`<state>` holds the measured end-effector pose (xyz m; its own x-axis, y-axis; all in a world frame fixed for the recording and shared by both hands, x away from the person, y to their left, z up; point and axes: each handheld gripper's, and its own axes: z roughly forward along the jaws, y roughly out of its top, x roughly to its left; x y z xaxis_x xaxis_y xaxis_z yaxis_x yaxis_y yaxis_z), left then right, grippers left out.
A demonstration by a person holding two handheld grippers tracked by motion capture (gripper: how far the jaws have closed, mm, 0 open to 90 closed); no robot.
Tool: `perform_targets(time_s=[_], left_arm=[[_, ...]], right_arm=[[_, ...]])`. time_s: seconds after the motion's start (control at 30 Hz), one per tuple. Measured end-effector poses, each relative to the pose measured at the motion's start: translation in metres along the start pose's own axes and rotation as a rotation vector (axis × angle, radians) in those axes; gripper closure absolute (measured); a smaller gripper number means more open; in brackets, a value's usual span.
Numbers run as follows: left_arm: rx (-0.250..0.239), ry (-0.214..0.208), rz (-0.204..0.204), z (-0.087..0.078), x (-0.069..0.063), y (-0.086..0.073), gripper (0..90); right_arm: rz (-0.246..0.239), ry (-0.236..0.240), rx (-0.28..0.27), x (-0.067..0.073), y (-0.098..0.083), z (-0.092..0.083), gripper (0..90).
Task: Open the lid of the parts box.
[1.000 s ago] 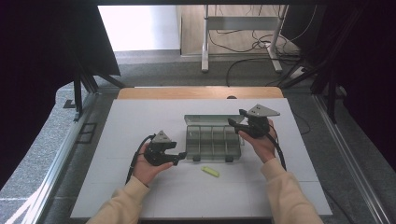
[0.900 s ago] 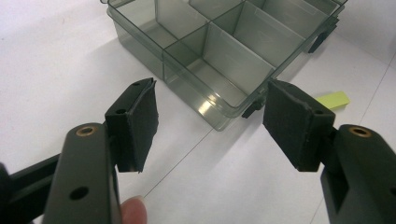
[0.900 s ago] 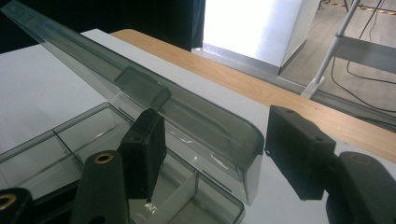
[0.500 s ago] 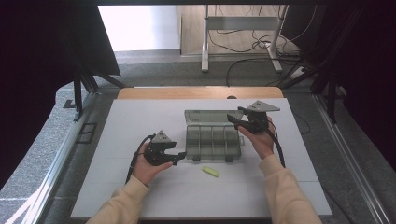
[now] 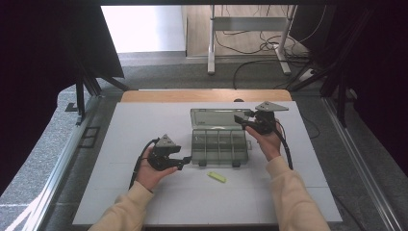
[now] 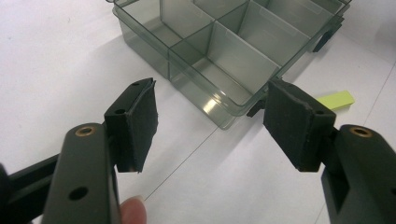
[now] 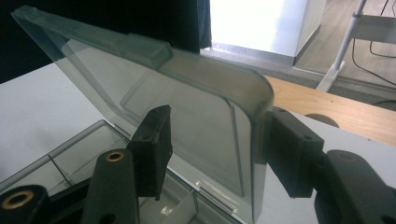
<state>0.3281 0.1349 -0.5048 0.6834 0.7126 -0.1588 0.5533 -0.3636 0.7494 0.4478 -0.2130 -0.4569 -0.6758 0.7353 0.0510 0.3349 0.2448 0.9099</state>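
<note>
White table top (image 5: 144, 125) with a wooden strip (image 5: 202, 95) at its far edge. Grey speckled floor (image 5: 159, 72) beyond, brightly lit white patch (image 5: 144, 26), wood flooring (image 5: 250, 29) with metal stand legs (image 5: 250, 33) and loose cables (image 5: 269, 60). Black curtains (image 5: 43, 72) both sides.

smoky-grey clear box (image 5: 219, 142), yellow-green strip (image 5: 216, 177) — white table (image 5: 120, 144)

A lab: black curtains (image 5: 57, 57), floor cables (image 5: 250, 48), white table (image 5: 144, 125).
</note>
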Motion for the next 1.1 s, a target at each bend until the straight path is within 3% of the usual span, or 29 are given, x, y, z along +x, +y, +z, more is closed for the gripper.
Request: perform_targets(time_s=[0.4,1.1], left_arm=[[0.003,0.002,0.002,0.000,0.000,0.000,35.4],[0.004,0.001,0.010,0.001,0.000,-0.001,34.7]], right_arm=[[0.014,0.009,0.011,-0.007,-0.003,0.003,51.0],[0.034,0.017,0.049,-0.016,-0.013,0.015,53.2]])
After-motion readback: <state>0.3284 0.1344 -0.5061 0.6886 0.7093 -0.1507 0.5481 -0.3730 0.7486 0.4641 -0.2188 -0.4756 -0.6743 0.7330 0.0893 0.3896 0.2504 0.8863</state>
